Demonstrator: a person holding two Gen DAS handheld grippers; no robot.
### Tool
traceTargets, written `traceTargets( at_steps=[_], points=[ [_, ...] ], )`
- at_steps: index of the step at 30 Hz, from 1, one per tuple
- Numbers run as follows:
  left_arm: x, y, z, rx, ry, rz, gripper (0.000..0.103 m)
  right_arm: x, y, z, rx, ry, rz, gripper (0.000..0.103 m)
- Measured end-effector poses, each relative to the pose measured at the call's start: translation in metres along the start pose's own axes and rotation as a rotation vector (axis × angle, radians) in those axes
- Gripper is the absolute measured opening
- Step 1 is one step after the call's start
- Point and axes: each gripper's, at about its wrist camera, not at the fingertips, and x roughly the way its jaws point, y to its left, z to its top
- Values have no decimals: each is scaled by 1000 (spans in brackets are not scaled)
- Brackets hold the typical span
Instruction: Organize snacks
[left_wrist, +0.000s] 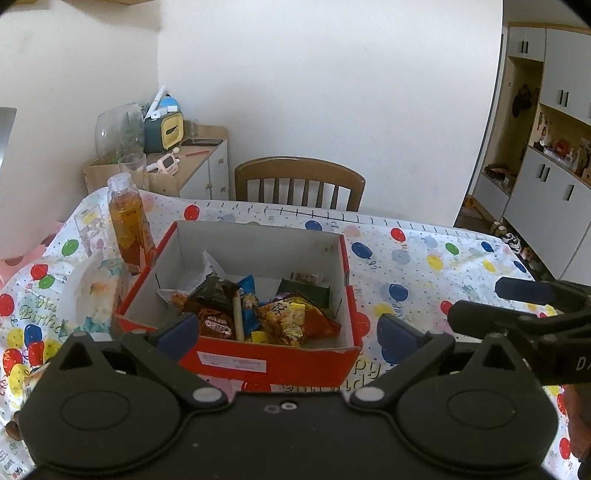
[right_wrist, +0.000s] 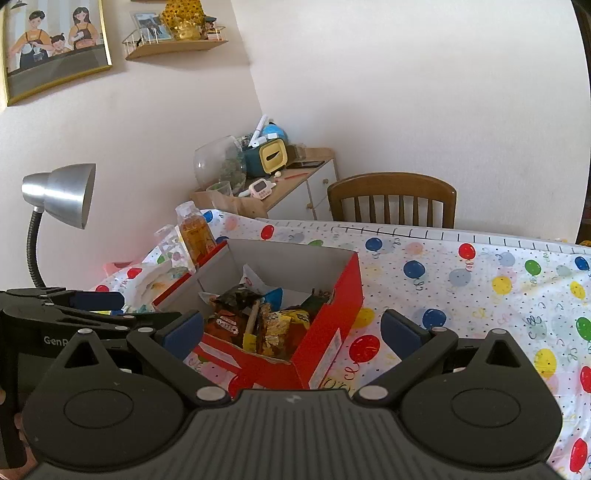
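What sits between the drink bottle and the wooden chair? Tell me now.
Only balloon-print tablecloth shows between the bottle and the chair; that stretch is otherwise bare. The right wrist view shows it best. The red box lies nearer the cameras.

snacks (left_wrist: 255, 314) in red box (left_wrist: 258, 363), tool (left_wrist: 290, 326) spread

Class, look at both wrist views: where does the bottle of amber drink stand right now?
The bottle stands upright on the balloon tablecloth, just outside the red box's far-left corner, beside a clear glass; the right wrist view also shows it left of the box.
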Motion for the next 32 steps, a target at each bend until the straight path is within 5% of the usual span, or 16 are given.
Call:
traceTargets(
  at_steps=[32],
  points=[
    [5,-5,-5,1,15,-8,102,4,-9,-8,40,9,-35,103]
  ],
)
